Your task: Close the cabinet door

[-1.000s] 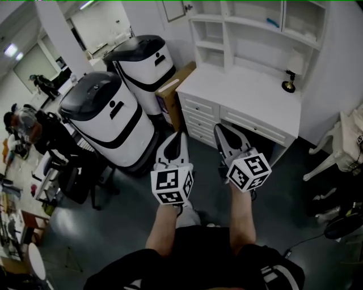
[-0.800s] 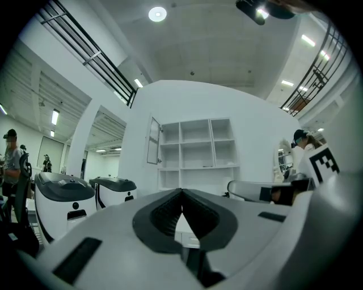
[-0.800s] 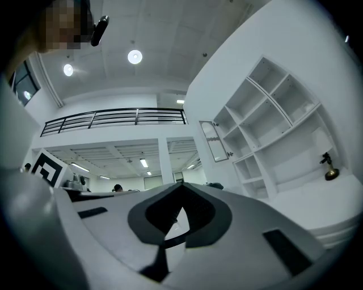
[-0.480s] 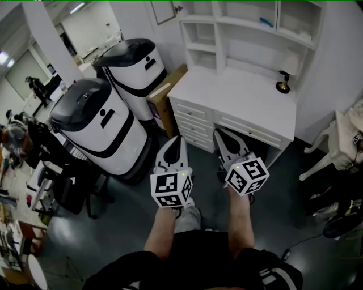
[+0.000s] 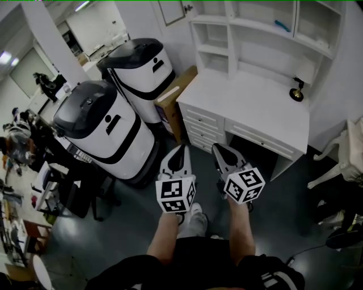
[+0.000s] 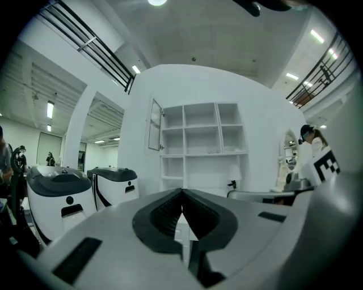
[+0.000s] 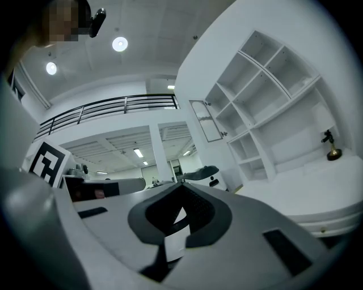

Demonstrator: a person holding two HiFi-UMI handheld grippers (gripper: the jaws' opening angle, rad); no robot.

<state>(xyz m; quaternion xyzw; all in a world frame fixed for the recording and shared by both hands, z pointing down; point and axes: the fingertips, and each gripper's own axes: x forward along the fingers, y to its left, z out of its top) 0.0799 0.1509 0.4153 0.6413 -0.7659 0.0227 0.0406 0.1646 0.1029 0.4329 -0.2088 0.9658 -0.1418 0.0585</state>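
Jaws pinched together on nothing, the grey left gripper (image 5: 182, 148) and grey right gripper (image 5: 216, 148) point level towards the distant, swung-open white-framed cabinet door (image 5: 172, 10), probably readied as blunt pushers.

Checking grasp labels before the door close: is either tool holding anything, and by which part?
Nothing is held. The left tool and the right tool both have their jaws together with nothing between them, well short of the open door.
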